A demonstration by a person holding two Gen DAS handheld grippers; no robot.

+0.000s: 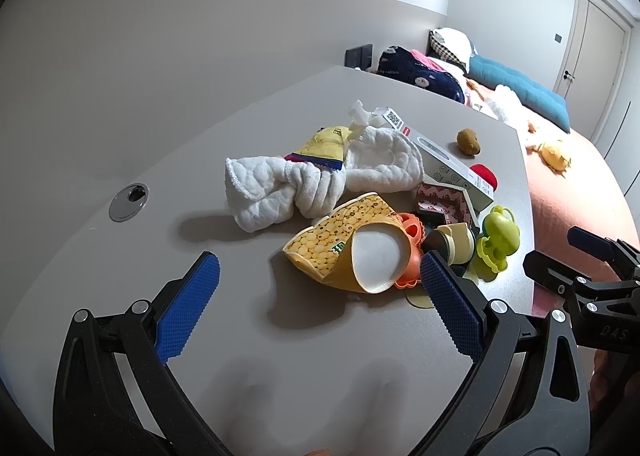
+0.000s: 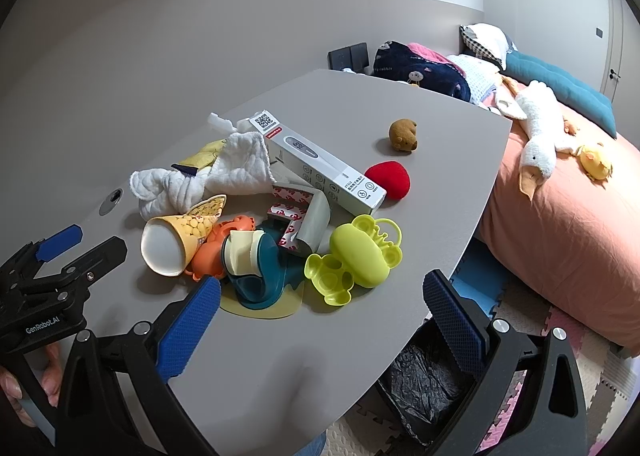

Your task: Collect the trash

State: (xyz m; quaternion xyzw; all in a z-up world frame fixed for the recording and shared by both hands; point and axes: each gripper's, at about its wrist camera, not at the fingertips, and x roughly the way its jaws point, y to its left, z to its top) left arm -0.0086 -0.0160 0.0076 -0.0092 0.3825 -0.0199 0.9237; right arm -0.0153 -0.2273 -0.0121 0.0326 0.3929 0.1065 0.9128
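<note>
Grey tabletop (image 2: 280,356) piled with clutter, pink bed (image 2: 560,216) beside, both grippers' fingers (image 1: 188,308) spread, empty.

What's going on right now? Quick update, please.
Both grippers open, empty: left gripper, right gripper. Crushed paper cup untouched on table. Toys crowd it.

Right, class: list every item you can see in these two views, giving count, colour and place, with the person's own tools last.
Table: one, grey, under everything.
Paper cup: one, yellow, on its side, near edge of pile.
Cloths: two, white, pile's far-left.
Thermometer box: one, white, atop pile.
Frog toy: one, lime, pile's right.
Crab toy: one, orange, beside cup.
Sponge: one, red, behind box.
Plush animal: one, brown, alone, far side.
Bin: one, black liner, on the floor.
Left tool: open, empty.
Right tool: open, empty.
</note>
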